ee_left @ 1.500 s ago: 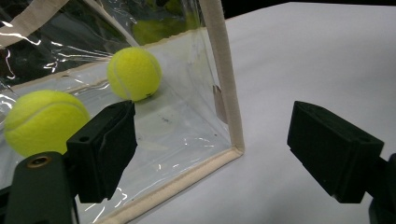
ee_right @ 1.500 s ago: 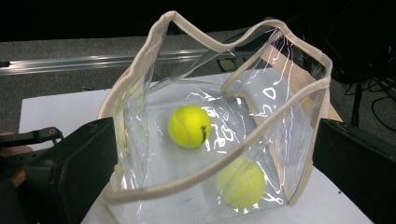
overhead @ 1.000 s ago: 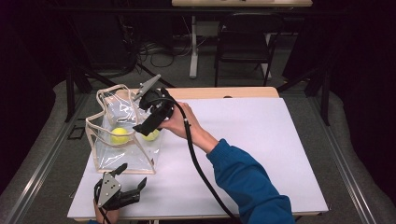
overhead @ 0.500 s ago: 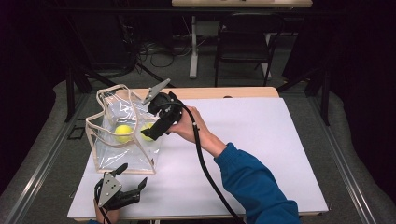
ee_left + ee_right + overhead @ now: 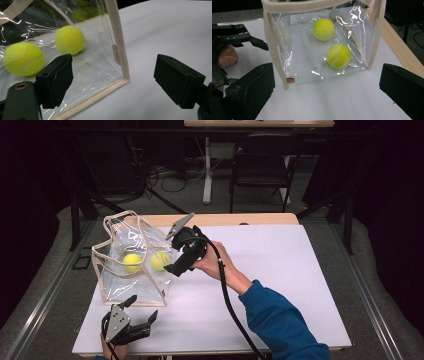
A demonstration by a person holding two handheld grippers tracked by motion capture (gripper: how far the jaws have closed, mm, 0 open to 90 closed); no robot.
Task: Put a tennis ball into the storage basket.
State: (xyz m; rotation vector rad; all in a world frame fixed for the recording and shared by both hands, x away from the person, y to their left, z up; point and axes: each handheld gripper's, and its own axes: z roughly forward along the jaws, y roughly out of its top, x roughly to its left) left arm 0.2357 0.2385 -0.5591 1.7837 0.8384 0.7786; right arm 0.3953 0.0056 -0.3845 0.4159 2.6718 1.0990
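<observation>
Right tool (image 5: 175,269) hangs wide open and empty beside the clear bag (image 5: 131,290) on the bench (image 5: 280,270) — two tennis balls (image 5: 131,263) rest inside. Left tool (image 5: 135,327) also open. Better to enter through the mouth, steadying the rim.

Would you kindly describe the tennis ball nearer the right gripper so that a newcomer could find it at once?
On the white table, look to its left part, where a clear plastic bag with beige trim stands. Two yellow tennis balls lie inside it. The wanted tennis ball is the one closer to the right gripper, while the other ball lies deeper in the bag, farther from that gripper.
</observation>
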